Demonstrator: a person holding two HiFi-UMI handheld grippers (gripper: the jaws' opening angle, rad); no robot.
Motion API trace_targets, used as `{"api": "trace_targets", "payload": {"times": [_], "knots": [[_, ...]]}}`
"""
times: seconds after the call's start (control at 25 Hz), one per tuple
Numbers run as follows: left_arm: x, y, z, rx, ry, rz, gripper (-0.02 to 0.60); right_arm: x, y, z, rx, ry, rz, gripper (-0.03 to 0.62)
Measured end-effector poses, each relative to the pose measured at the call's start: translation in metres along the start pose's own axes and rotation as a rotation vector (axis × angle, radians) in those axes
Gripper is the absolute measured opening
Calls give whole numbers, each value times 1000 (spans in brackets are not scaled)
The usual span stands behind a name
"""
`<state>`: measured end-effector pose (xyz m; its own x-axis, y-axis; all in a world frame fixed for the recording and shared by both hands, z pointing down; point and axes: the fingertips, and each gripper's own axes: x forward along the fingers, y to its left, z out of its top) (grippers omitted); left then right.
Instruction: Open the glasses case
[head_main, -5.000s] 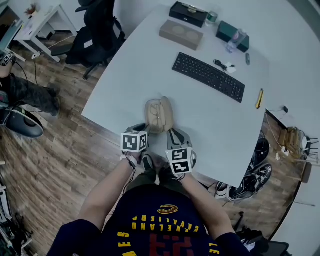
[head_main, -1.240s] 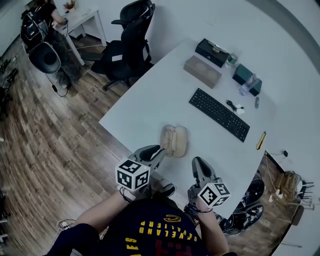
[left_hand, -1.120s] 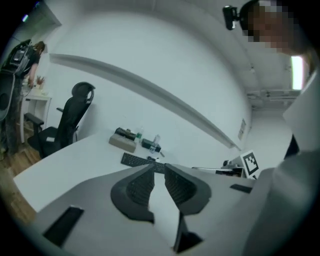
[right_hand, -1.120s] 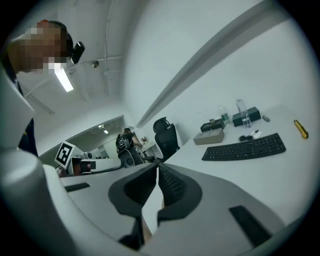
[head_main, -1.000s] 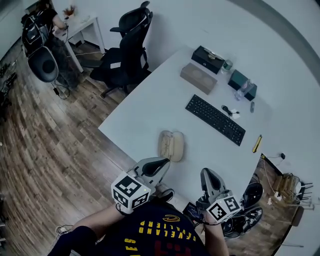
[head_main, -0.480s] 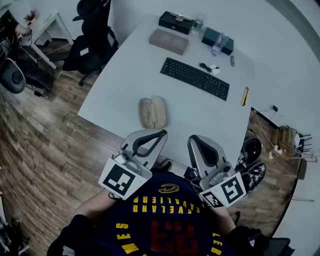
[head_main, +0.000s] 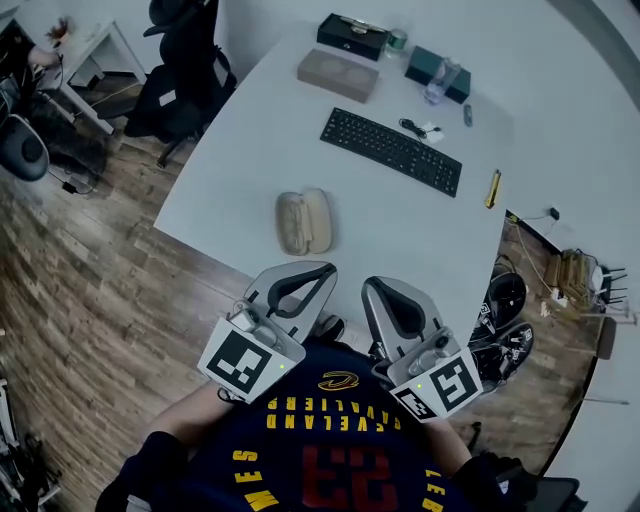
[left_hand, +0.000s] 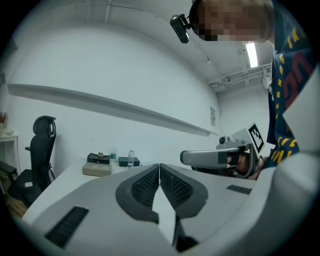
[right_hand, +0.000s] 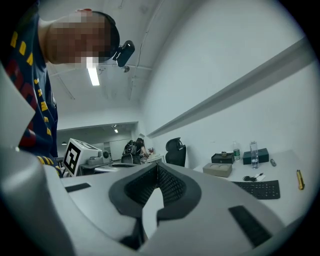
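Observation:
The beige glasses case (head_main: 304, 222) lies open on the white table (head_main: 240, 170), its two halves side by side, near the front edge. Both grippers hang off the table's near edge, close to my chest and apart from the case. My left gripper (head_main: 327, 269) is shut with nothing in it; its ribbed pads (left_hand: 150, 182) meet along a thin line. My right gripper (head_main: 368, 287) is likewise shut and empty, pads (right_hand: 170, 185) pressed together. Each gripper view shows the other gripper: the right one (left_hand: 200, 157) and the left one's marker cube (right_hand: 75, 155). Neither gripper view shows the case.
A black keyboard (head_main: 392, 152) lies beyond the case. A tan box (head_main: 338, 75), a black box (head_main: 352, 32), a green box (head_main: 441, 68) and bottles stand at the far edge. A yellow pen-like thing (head_main: 492, 188) lies at the right. An office chair (head_main: 185, 70) stands left of the table.
Both grippers have drawn back from the case toward my chest and risen, coming closer together. The case stays open on the table.

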<state>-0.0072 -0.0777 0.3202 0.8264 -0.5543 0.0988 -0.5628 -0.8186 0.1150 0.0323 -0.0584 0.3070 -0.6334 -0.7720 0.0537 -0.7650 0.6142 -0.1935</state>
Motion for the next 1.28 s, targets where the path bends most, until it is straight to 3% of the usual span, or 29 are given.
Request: {"api": "trace_targets", "payload": {"times": [1.28], "knots": [[20,5,-7,-3,54,47,15,-2,-28,-4,79,3,28,17]]}}
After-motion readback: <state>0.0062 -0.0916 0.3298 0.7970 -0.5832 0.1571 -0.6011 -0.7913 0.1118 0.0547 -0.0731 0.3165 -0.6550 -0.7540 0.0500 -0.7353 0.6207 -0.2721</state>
